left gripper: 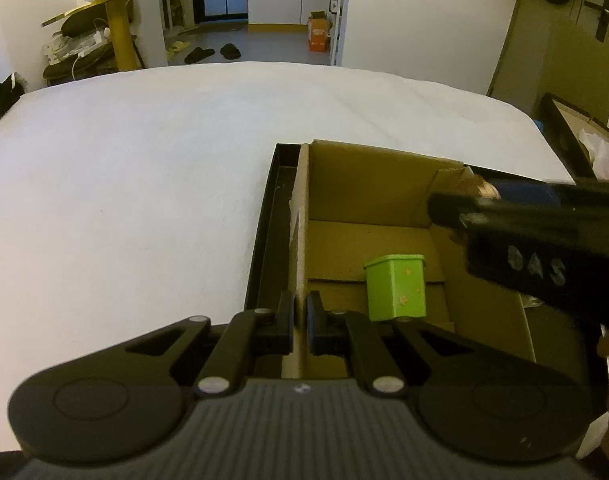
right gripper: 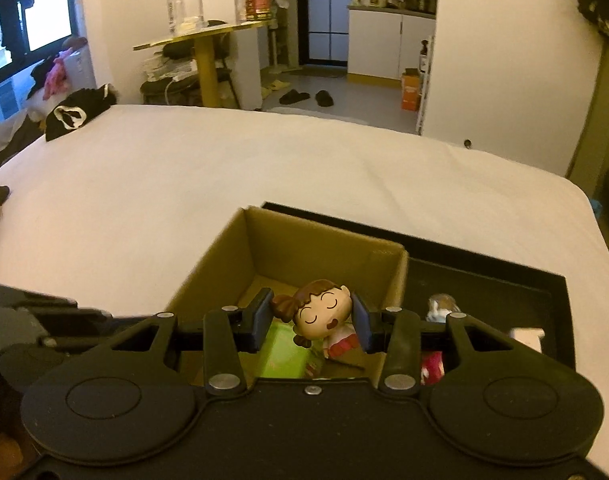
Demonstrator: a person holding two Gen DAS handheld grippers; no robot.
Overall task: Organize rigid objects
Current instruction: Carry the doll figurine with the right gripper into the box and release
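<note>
On the left side there is a wide white bed cover, and nothing lies on this part of it. Near the lower middle of the left wrist view the left gripper is clenched on the left wall of the cardboard box: one finger stands outside the wall, the other inside, and the thin cardboard edge is pinched between the pads. The box sits inside a black tray, against its left rim, and the tray lies on the bed cover.

Inside the box, on its floor, a small green container stands upright, close to the near side and just right of the left gripper. It has little star marks on its side.

More to the right, the right gripper hangs over the open box. Its jaws are closed on a small doll figure with brown hair and closed eyes; the pads press the head from both sides, and the figure is tilted, with its red-and-white body toward the lower right. The green container is seen below it in the right wrist view.

To the right of the box, in the black tray, lie some other small things: a grey-white figure, a white block and something pink-red. What they are exactly is not possible to tell.
</note>
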